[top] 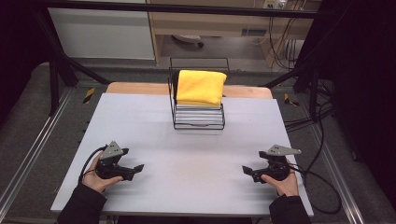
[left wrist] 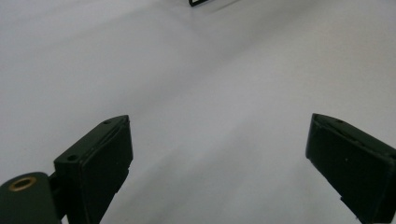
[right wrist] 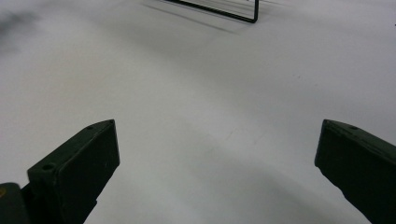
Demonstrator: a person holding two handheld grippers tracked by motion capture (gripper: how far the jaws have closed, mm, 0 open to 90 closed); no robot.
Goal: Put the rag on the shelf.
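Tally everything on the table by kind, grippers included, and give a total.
Yellow folded cloth: 1
Black wire rack: 1
Grippers: 2, the left gripper and the right gripper, both open
Total: 4

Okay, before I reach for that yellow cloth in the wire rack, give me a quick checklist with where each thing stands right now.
1. Left gripper open, nothing between the jaws: ok.
2. Right gripper open, nothing between the jaws: ok.
3. Yellow cloth folded, resting in the black wire rack: ok.
4. Bare table between both grippers and the rack: ok.
5. Cloth free of the rack wires: cannot tell.
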